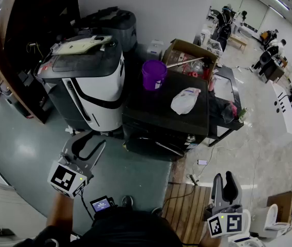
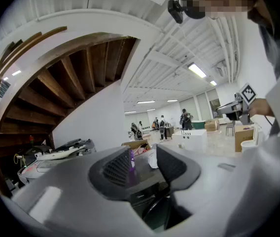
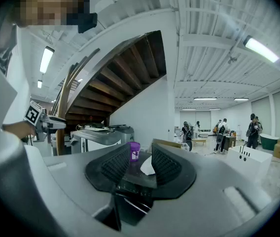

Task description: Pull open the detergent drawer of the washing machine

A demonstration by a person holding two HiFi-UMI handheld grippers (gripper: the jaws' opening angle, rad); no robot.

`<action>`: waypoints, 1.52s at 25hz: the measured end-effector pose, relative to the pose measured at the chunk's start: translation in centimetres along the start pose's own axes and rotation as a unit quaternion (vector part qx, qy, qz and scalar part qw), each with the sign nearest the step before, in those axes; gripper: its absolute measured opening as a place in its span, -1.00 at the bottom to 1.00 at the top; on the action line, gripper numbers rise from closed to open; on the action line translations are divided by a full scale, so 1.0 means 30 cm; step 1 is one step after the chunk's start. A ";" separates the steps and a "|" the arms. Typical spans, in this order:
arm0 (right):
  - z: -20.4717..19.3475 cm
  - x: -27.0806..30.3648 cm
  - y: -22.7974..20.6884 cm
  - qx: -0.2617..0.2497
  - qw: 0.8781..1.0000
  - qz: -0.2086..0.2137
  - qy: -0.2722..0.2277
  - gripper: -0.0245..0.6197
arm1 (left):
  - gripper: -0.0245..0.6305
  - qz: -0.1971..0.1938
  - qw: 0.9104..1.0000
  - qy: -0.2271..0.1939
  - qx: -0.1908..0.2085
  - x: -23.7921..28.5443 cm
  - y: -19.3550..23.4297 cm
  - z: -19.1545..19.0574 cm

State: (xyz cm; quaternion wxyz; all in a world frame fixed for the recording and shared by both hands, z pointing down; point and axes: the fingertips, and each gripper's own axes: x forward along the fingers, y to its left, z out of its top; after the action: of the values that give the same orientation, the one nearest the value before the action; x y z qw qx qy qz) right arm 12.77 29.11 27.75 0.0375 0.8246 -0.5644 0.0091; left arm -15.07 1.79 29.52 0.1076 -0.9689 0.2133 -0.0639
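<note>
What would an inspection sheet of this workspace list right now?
Surface: dark top of the washer, carrying two things.
Job's things: washer untouched; its drawer cannot be made out.
Clutter: purple cup and white bag on the washer; cardboard box behind.
Grippers: left gripper and right gripper open, empty, short of the washer.
Cables: a cable on the floor.
Surroundings: white machine at left, pallet, people far off.

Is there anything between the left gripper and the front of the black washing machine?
Nothing visible. Only bare floor lies between the left gripper and the washing machine; the purple bucket and white bag sit on its top.
</note>
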 end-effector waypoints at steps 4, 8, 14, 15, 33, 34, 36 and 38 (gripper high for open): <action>0.007 0.019 0.030 -0.002 1.000 -0.002 0.000 -0.56 | -0.26 -0.002 1.000 -0.003 0.000 -0.003 0.030 -0.006; 0.004 0.026 0.062 -0.004 1.000 -0.003 0.003 -0.56 | -0.26 -0.006 1.000 -0.003 -0.005 -0.012 0.053 -0.029; 0.019 0.028 0.117 -0.001 1.000 -0.003 -0.006 -0.56 | -0.26 -0.011 1.000 -0.009 -0.010 -0.029 0.087 -0.058; 0.023 0.026 0.126 0.003 1.000 -0.001 -0.009 -0.56 | -0.26 -0.013 1.000 -0.011 -0.013 -0.031 0.090 -0.065; 0.002 0.110 0.104 0.024 1.000 0.010 -0.007 -0.56 | -0.26 -0.023 0.999 -0.001 -0.024 0.045 0.083 -0.102; 0.005 0.126 0.095 0.026 1.000 0.015 -0.009 -0.56 | -0.26 -0.018 1.000 0.001 -0.024 0.046 0.085 -0.099; 0.015 0.165 0.076 0.028 0.999 0.024 -0.014 -0.56 | -0.26 -0.009 1.000 0.007 -0.023 0.057 0.087 -0.093; 0.014 0.206 0.057 0.030 0.999 0.037 -0.015 -0.56 | -0.27 0.000 1.000 0.013 -0.018 0.074 0.086 -0.088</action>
State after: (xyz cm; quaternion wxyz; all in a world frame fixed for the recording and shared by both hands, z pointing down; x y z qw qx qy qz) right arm 13.40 22.70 27.78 0.0038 0.8040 -0.5944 0.0154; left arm -14.54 -1.92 31.63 0.0871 -0.9699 0.2155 -0.0728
